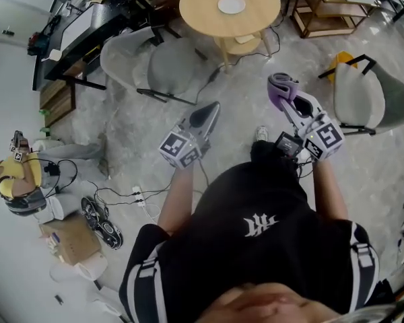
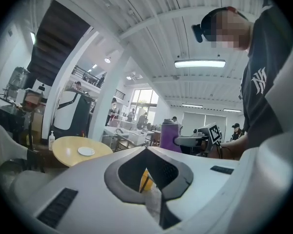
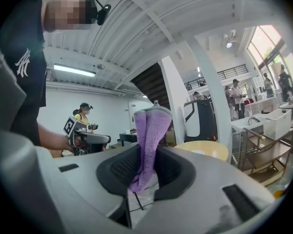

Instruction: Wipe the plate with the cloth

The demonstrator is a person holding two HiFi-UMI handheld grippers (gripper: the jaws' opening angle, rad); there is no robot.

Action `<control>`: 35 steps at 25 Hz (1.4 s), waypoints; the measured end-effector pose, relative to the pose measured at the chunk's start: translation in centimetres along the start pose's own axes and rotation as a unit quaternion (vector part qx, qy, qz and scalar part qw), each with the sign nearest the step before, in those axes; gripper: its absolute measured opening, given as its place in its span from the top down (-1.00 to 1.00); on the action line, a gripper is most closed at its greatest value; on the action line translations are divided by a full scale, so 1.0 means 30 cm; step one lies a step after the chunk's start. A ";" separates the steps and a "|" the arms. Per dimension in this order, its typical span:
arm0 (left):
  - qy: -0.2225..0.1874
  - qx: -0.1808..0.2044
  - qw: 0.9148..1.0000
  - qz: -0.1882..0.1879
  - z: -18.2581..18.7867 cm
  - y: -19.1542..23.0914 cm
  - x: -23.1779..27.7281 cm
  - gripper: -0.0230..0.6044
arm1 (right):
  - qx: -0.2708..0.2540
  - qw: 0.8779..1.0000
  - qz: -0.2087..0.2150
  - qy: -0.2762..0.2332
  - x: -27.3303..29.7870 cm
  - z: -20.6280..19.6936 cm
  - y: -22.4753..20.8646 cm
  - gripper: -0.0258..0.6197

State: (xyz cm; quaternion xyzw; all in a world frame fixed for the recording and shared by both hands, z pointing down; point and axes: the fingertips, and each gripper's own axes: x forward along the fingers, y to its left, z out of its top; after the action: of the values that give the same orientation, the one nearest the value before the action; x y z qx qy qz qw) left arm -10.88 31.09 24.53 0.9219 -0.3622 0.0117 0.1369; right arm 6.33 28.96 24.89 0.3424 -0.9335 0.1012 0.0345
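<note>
**Head view:** Person stands on open floor, well apart from the round bench. Plate sits near its middle, untouched. Left gripper and right gripper both point toward the bench. The right one carries the purple cloth.

**Left gripper view:** Fingers pressed together, nothing btw them. Bench and plate lie ahead, off to the left, still far.

**Right gripper view:** Fingers pinching the cloth, which is folded and sticks up past the tips. Bench top shows beyond, right of the cloth.

**Step:** Approach only, wiping not begun. Next move prob. calls for closing the gap to the bench past the grey chair, then laying the cloth flat on the plate. Left fingers likely need to spread and steady the rim so the plate doesn't slide.
</note>
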 end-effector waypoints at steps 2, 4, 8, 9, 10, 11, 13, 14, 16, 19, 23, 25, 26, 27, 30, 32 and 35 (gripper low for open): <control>0.002 0.004 1.000 0.006 0.036 0.051 0.065 0.88 | -0.004 1.000 0.009 0.000 0.044 0.037 -0.070 0.68; 0.003 0.009 1.000 0.007 0.062 0.102 0.137 0.88 | -0.012 1.000 0.017 -0.002 0.086 0.077 -0.141 0.68; 0.010 0.008 1.000 0.006 0.090 0.189 0.288 0.88 | -0.021 0.999 0.027 -0.008 0.168 0.141 -0.286 0.68; 0.012 0.009 1.000 0.004 0.094 0.207 0.322 0.88 | -0.022 0.999 0.029 -0.010 0.188 0.153 -0.318 0.68; 0.015 0.010 1.000 0.002 0.101 0.224 0.356 0.88 | -0.023 0.999 0.031 -0.013 0.208 0.162 -0.348 0.68; 0.017 0.008 1.000 0.003 0.112 0.238 0.388 0.88 | -0.023 0.999 0.031 -0.015 0.225 0.169 -0.378 0.68; 0.021 0.008 1.000 0.002 0.129 0.259 0.440 0.88 | -0.020 0.999 0.030 -0.017 0.249 0.168 -0.430 0.68; 0.021 0.008 1.000 0.001 0.135 0.267 0.460 0.88 | -0.016 0.999 0.029 -0.015 0.256 0.163 -0.451 0.68; 0.019 0.009 1.000 0.003 0.146 0.286 0.489 0.88 | -0.008 1.000 0.028 -0.010 0.267 0.148 -0.486 0.68; 0.013 0.004 1.000 0.009 0.153 0.339 0.523 0.88 | -0.002 1.000 0.027 -0.004 0.302 0.129 -0.537 0.68; 0.004 -0.010 1.000 0.018 0.151 0.460 0.562 0.88 | -0.004 1.000 0.029 0.005 0.396 0.129 -0.595 0.68; 0.000 -0.015 1.000 0.019 0.152 0.530 0.589 0.88 | -0.004 1.000 0.026 0.010 0.447 0.134 -0.633 0.68; -0.002 -0.017 1.000 0.017 0.154 0.566 0.605 0.88 | -0.004 1.000 0.023 0.012 0.475 0.138 -0.655 0.68; -0.004 -0.018 1.000 0.015 0.159 0.604 0.624 0.88 | -0.004 1.000 0.020 0.014 0.505 0.143 -0.675 0.68; -0.004 -0.020 1.000 0.007 0.183 0.714 0.697 0.88 | -0.009 1.000 0.012 0.018 0.595 0.163 -0.739 0.68; -0.005 -0.017 1.000 0.001 0.195 0.798 0.746 0.88 | -0.013 1.000 0.007 0.021 0.661 0.182 -0.792 0.68; -0.015 -0.021 1.000 -0.006 0.241 0.928 0.802 0.88 | -0.013 1.000 0.001 0.023 0.773 0.226 -0.860 0.68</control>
State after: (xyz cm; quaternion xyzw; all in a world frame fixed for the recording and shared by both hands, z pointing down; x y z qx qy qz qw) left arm -12.38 -6.30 27.28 0.9210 -0.3591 -0.0101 0.1510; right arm 5.34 -6.36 25.63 0.3384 -0.9340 0.0966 0.0608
